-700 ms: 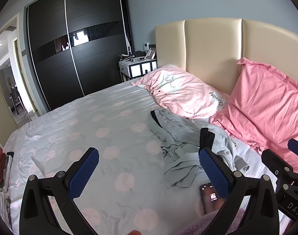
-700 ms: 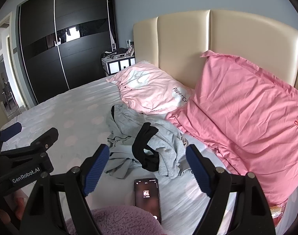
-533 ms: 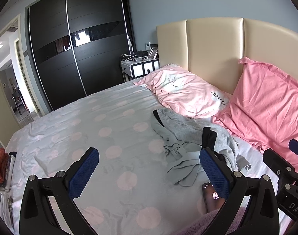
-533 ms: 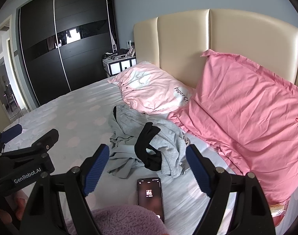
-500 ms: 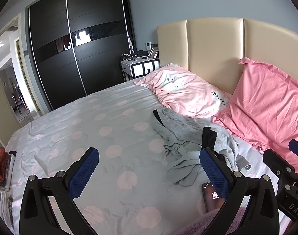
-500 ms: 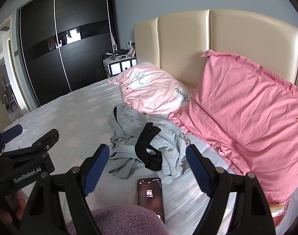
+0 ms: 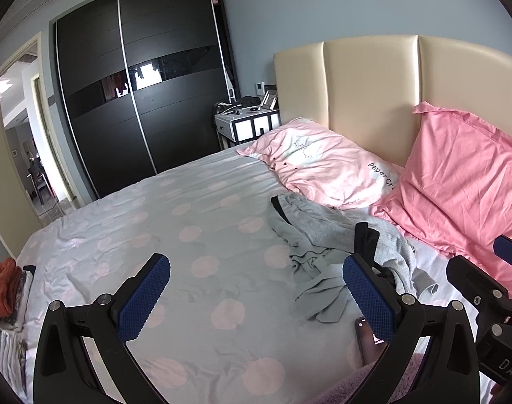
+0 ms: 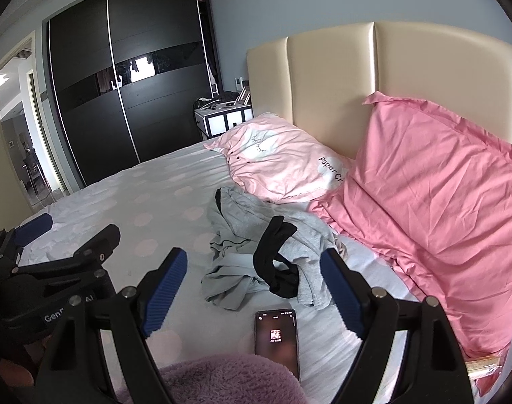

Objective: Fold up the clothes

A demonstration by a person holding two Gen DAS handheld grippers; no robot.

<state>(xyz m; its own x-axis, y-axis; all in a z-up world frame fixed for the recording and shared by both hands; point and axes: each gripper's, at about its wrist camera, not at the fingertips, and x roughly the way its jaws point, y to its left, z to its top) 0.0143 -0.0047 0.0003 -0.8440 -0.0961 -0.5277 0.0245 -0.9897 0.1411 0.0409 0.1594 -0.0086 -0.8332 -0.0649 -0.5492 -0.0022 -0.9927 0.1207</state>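
Observation:
A crumpled grey garment (image 7: 326,245) with black trim lies on the dotted bedsheet (image 7: 195,235) in front of the pillows; it also shows in the right wrist view (image 8: 242,235), with a black band (image 8: 276,256) looped on top. My left gripper (image 7: 256,293) is open and empty, held above the sheet to the left of the garment. My right gripper (image 8: 252,289) is open and empty, held above the bed on the near side of the garment. Each gripper shows at the edge of the other's view.
A phone (image 8: 277,336) lies on the sheet near the garment. A purple fuzzy cloth (image 8: 229,380) is at the bottom. Two pink pillows (image 8: 283,161) (image 8: 438,195) lean by the headboard. Folded clothes (image 7: 3,293) sit at the bed's left edge. A nightstand (image 7: 246,124) and black wardrobe (image 7: 138,84) stand behind.
Both grippers have drifted slightly, so the scene shifts a little in each view. The garment and phone have not moved. Both stay open.

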